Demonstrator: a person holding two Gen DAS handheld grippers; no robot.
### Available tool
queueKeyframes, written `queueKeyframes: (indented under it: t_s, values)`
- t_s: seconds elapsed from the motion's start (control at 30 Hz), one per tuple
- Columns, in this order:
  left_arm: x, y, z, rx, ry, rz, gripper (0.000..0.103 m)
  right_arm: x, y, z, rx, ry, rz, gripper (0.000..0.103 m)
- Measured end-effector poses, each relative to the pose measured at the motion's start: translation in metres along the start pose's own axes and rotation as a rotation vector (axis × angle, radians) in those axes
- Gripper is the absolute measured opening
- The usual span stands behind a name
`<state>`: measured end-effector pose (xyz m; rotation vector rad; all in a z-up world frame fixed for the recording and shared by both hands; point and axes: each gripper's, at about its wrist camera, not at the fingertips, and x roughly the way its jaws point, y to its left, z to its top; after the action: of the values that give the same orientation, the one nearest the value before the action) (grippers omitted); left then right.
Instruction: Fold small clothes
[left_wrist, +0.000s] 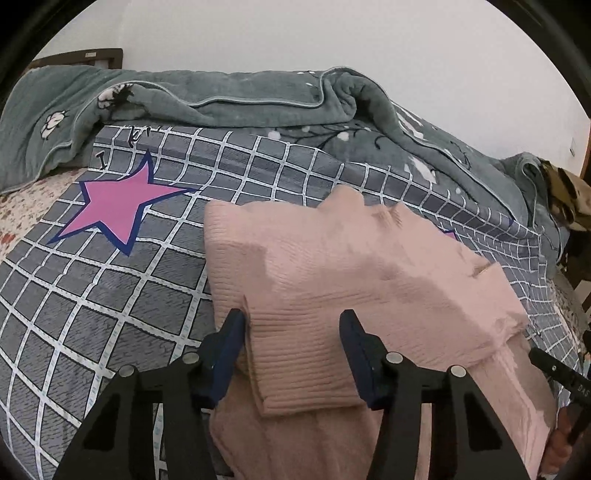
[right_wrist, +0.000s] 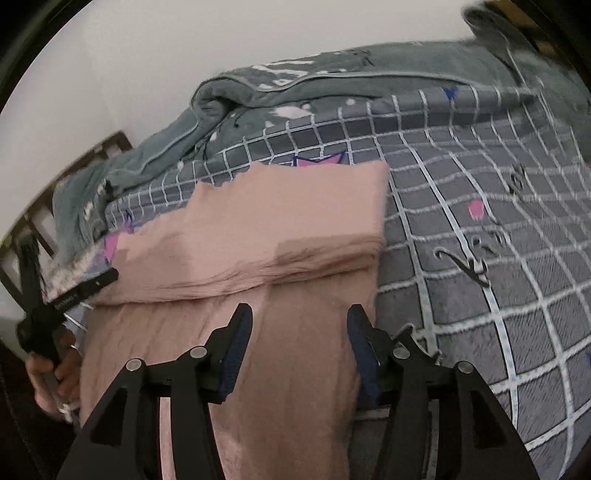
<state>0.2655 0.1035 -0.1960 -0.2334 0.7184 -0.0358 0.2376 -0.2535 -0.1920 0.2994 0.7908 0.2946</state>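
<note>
The left gripper (left_wrist: 291, 328) is seen with its jaws spread wide over the folded edge of the pink garment (left_wrist: 332, 277), nothing being clamped between them. The right gripper (right_wrist: 299, 325) is likewise held wide open above the same garment (right_wrist: 258, 229), with no cloth pinched. The garment is laid partly folded on the grey checked bedspread (left_wrist: 92, 295), just right of a pink star (left_wrist: 118, 206) printed on it. Beyond the garment, a grey-green blanket (left_wrist: 221, 92) is bunched.
</note>
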Motion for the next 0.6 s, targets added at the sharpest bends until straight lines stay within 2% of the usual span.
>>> queueKeyframes:
  t_s: [0.07,0.2,0.3,0.33,0.37,0.4,0.6]
  values:
    - [0.003,-0.002,0.002,0.005,0.003,0.016,0.051,-0.001,-0.003,0.0,0.023,-0.006,0.011,0.053]
    - [0.012,-0.007,0.006,-0.003,0.022,0.07,0.051,-0.002,0.006,-0.004,-0.016,-0.02,-0.025,0.054]
    - [0.015,-0.009,0.008,-0.015,0.023,0.112,0.035,-0.001,0.014,-0.007,-0.054,-0.025,-0.051,0.056]
    - [0.016,-0.009,0.009,-0.019,0.02,0.122,0.018,-0.001,0.015,-0.007,-0.061,-0.023,-0.052,0.056]
    - [0.016,-0.009,0.011,-0.029,0.019,0.112,0.01,-0.002,0.015,-0.008,-0.064,-0.023,-0.048,0.056]
    - [0.015,-0.008,0.012,-0.041,0.015,0.092,0.01,-0.003,0.014,-0.008,-0.063,-0.023,-0.045,0.056]
    - [0.001,-0.01,0.029,-0.094,-0.079,0.087,0.009,-0.009,0.008,-0.012,-0.042,-0.041,-0.02,0.056]
